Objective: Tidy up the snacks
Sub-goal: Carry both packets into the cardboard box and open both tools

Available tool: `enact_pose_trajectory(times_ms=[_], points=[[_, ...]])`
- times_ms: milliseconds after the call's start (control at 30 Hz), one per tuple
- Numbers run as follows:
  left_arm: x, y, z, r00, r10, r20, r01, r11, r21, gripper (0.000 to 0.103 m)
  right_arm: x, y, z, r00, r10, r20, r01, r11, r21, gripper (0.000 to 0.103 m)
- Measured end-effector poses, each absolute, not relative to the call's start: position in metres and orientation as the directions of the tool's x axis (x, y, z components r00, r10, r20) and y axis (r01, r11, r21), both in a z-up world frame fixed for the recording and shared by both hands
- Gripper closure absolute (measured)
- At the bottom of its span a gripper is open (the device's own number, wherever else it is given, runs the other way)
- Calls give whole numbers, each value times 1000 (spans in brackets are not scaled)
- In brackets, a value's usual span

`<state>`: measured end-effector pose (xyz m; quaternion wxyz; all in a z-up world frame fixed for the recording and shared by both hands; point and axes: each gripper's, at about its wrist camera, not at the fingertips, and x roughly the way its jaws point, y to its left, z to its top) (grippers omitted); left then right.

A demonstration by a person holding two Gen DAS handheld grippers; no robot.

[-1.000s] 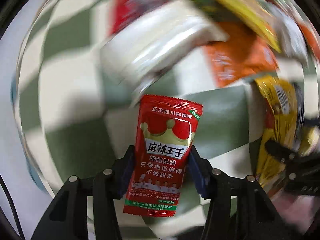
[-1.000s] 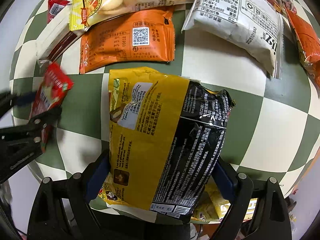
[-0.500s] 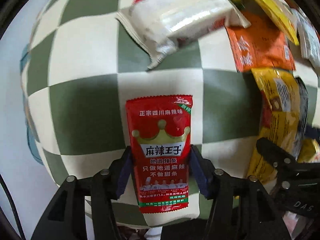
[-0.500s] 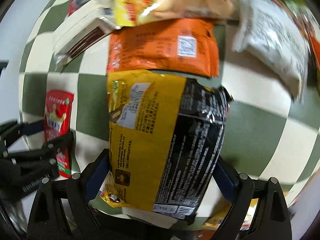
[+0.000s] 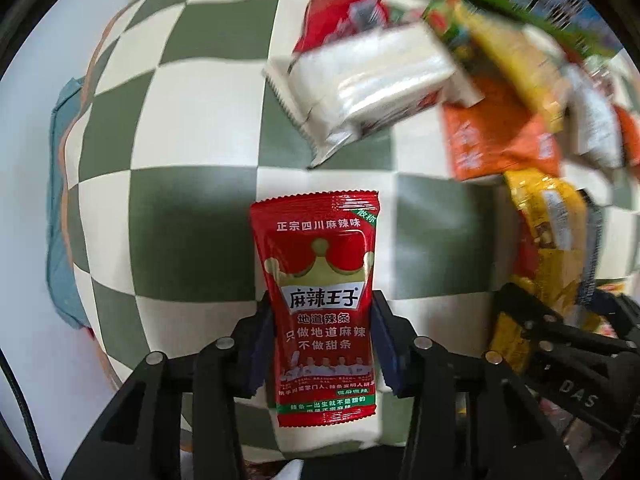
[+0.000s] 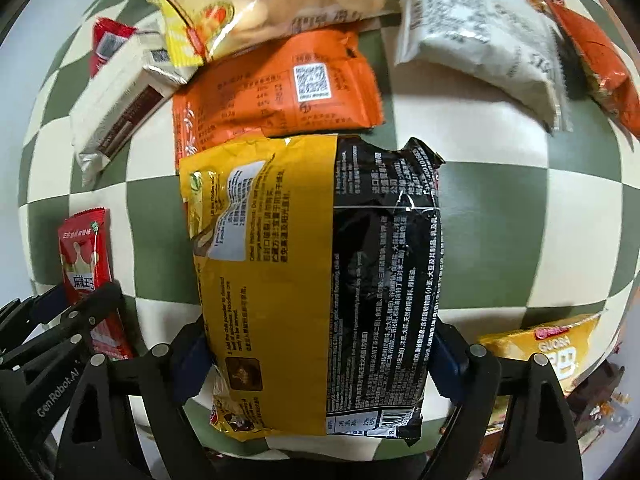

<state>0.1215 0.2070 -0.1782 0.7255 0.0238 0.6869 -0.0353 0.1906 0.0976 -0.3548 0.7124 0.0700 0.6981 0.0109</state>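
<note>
Left gripper [image 5: 323, 346] clamped on red spicy-strip sachet [image 5: 320, 300], above the checkered cloth [image 5: 192, 240]: light, thin, slick film, likely best pinched mid-body. Right gripper [image 6: 320, 364], jaws just narrowed, clamped on yellow-black noodle pack [image 6: 316, 280] across its width: crinkly, contents probably brittle.

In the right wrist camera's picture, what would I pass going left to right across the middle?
Small red spicy-strip sachet held in the left tool → big yellow-and-black noodle packet clamped in the right tool → yellow snack box at the right edge, all over the green-and-cream checked cloth.
</note>
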Motion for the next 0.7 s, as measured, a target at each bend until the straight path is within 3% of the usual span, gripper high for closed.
enact_pose_trajectory(times_ms=[300, 533, 700], points=[[149, 181, -36, 211, -206, -955, 108, 976, -187, 61, 189, -8, -256, 155, 262, -953, 4, 964, 265, 13], [269, 80, -16, 276, -284, -918, 177, 954, -242, 61, 262, -130, -167, 329, 301, -895, -49, 952, 303, 13], [374, 37, -24, 270, -256, -928, 155, 963, -221, 60, 344, -216, -154, 361, 265, -894, -44, 963, 267, 12]])
